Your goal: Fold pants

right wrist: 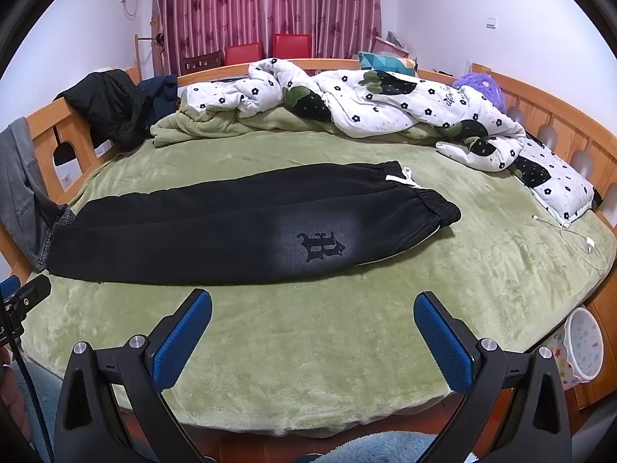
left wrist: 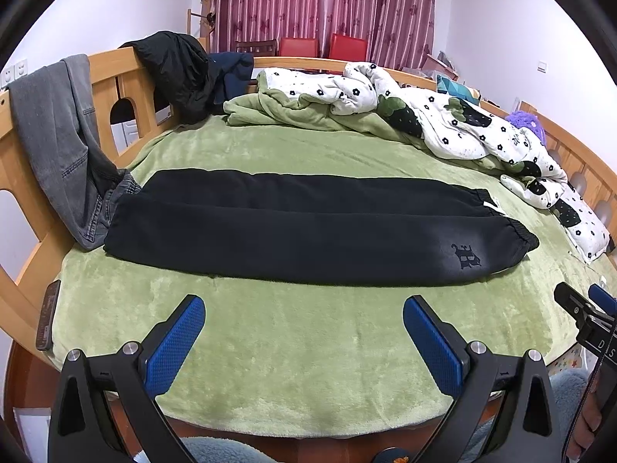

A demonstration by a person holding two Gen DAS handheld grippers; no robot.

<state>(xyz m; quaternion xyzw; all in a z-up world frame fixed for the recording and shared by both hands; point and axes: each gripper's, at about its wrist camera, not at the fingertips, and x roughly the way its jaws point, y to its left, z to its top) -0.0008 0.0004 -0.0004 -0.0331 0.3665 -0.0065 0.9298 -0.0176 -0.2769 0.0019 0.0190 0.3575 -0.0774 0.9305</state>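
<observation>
Both jaws stand apart, my left gripper [left wrist: 304,328] and right gripper [right wrist: 312,326] empty; black sweatpants [right wrist: 231,227], mid-frame, look soft and limp, so I would pinch waistband [right wrist: 439,208] and cuffs [left wrist: 115,231].

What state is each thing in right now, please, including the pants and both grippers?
Black pants: flat on the bed, legs side by side, not yet folded crosswise.
Left gripper: jaws open, empty.
Right gripper: jaws open, empty.
Quilt: bunched.
Grey jeans: draped over the rail.

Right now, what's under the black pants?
The black sweatpants lie flat on the green fleece blanket. Their leg ends overlap the hem of the grey jeans. Anything directly beneath them is covered.
</observation>
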